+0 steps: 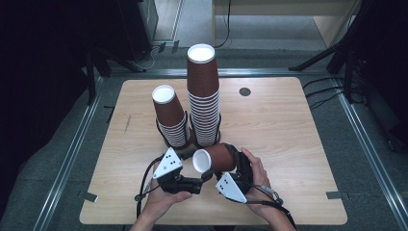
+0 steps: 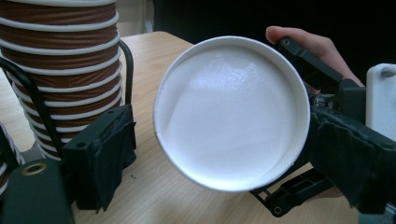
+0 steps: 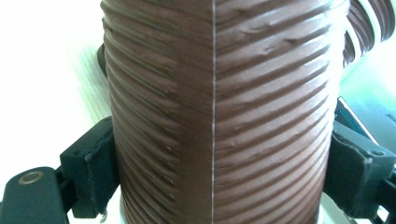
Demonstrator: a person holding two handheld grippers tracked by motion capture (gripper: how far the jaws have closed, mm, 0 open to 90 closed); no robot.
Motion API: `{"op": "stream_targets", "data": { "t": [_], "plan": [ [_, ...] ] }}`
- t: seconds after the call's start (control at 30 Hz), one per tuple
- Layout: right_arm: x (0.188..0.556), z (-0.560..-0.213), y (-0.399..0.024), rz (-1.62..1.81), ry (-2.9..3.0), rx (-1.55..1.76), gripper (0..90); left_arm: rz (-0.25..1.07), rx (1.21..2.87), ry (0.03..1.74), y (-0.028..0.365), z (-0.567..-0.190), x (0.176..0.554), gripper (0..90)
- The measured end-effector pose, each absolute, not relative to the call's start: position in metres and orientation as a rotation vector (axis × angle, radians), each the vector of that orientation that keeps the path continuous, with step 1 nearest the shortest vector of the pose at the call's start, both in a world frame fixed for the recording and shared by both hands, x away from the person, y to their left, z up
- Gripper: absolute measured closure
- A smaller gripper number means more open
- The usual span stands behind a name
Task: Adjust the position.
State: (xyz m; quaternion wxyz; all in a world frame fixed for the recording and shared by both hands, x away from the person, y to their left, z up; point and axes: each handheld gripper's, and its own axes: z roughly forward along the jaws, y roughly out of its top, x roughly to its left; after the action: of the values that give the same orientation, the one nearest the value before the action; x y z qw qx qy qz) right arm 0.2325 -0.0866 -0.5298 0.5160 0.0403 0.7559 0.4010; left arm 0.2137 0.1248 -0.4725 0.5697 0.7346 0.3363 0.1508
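Bench [image 1: 288, 144]: pale wood-grain top on grey floor, dark surroundings, a small dark disc [image 1: 245, 91] upper right of centre. Two stacks of cups [image 1: 203, 103] stood mid-frame. Single cup [image 1: 215, 159] lay sideways at lower centre — right gripper [image 1: 239, 166] clenched across its ribbed body. Left gripper [image 1: 195, 182] faced the white mouth, jaws released, part-closed, gripping nothing. Risk, judged: a harder squeeze could crush the paper wall — or the nearby stacks be nudged over.

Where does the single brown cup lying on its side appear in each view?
High view: single cup, low centre, in right claw.
Left gripper view: centre, white mouth facing camera.
Right gripper view: centre, ribbed brown wall.
Shared landmark: tall cup stack.
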Motion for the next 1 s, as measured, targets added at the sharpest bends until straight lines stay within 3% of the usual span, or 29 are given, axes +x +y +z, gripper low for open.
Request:
{"op": "stream_targets", "data": {
  "t": [0.37, 0.47, 0.83, 0.93, 0.97, 1.0],
  "plan": [
    [0.2271, -0.5311, -0.0809, 0.935, 1.826, 0.056, 11.5, 0.353, 1.748, 0.806, 0.1224, -0.4745, 0.2148, 15.2],
    [0.2264, -0.5311, -0.0802, 0.927, 1.823, 0.042, 11.4, 0.351, 1.751, 0.805, 0.1217, -0.4745, 0.2145, 20.3],
    [0.2276, -0.5295, -0.0804, 0.924, 1.818, 0.042, 9.7, 0.328, 1.731, 0.799, 0.1243, -0.4753, 0.2162, 21.9],
    [0.2277, -0.5294, -0.0800, 0.924, 1.819, 0.051, 8.0, 0.325, 1.728, 0.797, 0.1245, -0.4755, 0.2166, 22.4],
    [0.2280, -0.5296, -0.0800, 0.936, 1.824, 0.081, 1.5, 0.326, 1.725, 0.796, 0.1248, -0.4755, 0.2167, 22.7],
    [0.2280, -0.5296, -0.0800, 0.936, 1.824, 0.081, 1.5, 0.325, 1.723, 0.795, 0.1255, -0.4753, 0.2167, 22.7]
  ]
}}
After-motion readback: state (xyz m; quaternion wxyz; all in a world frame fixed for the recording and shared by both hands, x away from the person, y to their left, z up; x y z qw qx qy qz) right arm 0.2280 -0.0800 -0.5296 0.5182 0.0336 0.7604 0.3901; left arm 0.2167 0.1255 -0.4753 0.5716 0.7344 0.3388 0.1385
